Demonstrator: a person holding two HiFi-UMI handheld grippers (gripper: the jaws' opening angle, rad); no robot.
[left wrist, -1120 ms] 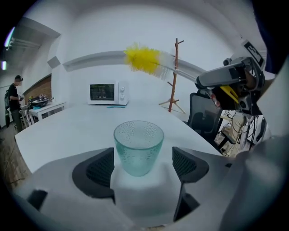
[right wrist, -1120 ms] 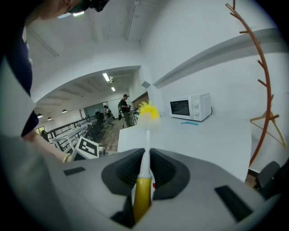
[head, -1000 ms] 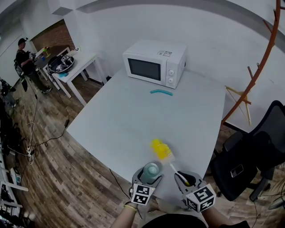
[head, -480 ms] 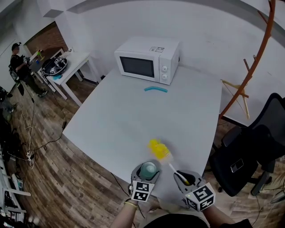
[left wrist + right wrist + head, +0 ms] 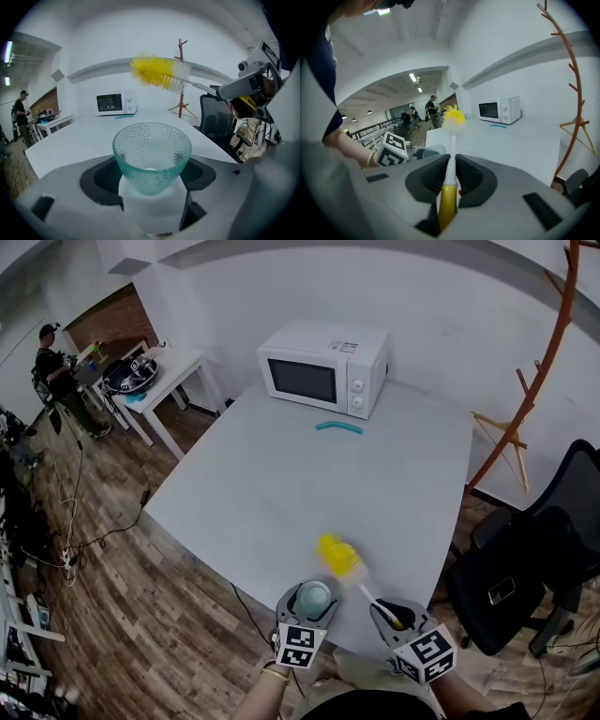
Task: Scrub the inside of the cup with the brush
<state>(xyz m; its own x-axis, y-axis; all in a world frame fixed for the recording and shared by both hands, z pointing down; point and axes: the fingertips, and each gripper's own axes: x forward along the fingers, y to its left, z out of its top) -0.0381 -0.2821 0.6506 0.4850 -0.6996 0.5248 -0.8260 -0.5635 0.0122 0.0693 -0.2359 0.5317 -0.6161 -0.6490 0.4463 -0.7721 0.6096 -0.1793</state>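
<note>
A pale green textured glass cup stands upright between the jaws of my left gripper, which is shut on it; in the head view the cup sits near the table's near edge. My right gripper is shut on the yellow-and-white handle of a brush. The brush's yellow bristle head points away over the table, above and beyond the cup, and its bristle head is outside the cup. In the head view my left gripper and right gripper are side by side.
A white table carries a white microwave at its far end and a small turquoise object before it. A black office chair stands at right, a wooden coat rack behind. A person stands by a far table at left.
The head view has shifted slightly. The cup and the brush keep nearly the same places relative to each other; both grippers stay closed on them.
</note>
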